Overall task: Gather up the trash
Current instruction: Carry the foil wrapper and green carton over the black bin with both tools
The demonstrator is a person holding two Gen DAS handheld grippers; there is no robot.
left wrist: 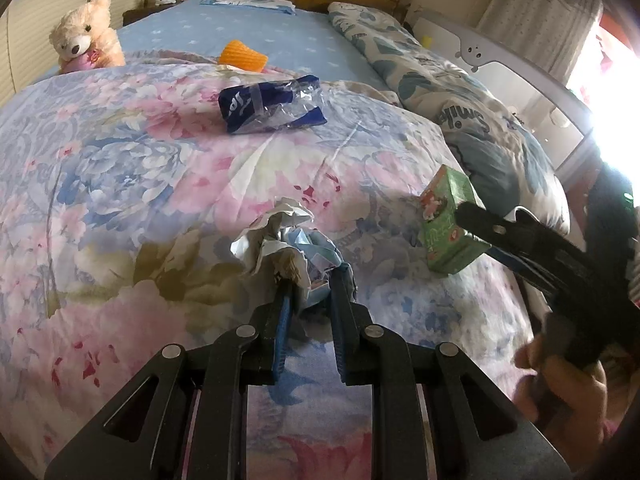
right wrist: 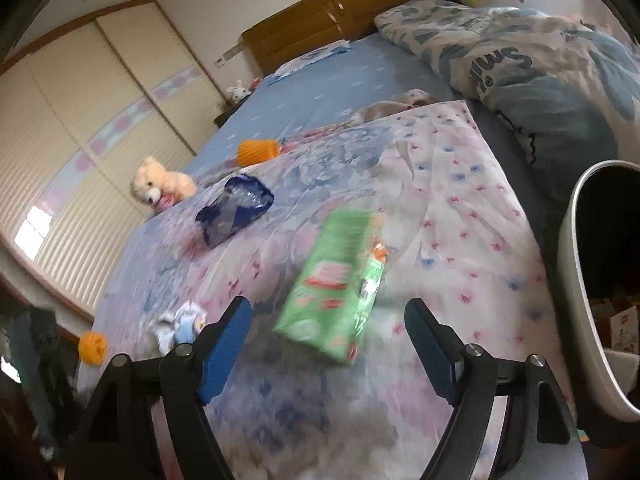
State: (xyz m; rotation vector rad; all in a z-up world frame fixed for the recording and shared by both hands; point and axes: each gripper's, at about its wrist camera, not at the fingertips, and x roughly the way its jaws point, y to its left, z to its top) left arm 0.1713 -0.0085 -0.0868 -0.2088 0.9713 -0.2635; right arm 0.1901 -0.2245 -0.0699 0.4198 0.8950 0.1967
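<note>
Flowery quilt [left wrist: 120, 184] covers most of the bed, with lots of bare room in the middle. Its far edge ends near an orange net [left wrist: 243, 55] and a teddy bear [left wrist: 86, 36]. A blue wrapper [left wrist: 272, 104] lies farther up. The left gripper [left wrist: 310, 280] points down with narrow fingers pinching a crumpled paper wad [left wrist: 288, 240]. The right gripper [right wrist: 326, 320] is tilted down with fingers wide apart, and a green box [right wrist: 336, 284] sits between them, not squeezed. A white bin [right wrist: 576, 264] stands by the bed's right edge.
</note>
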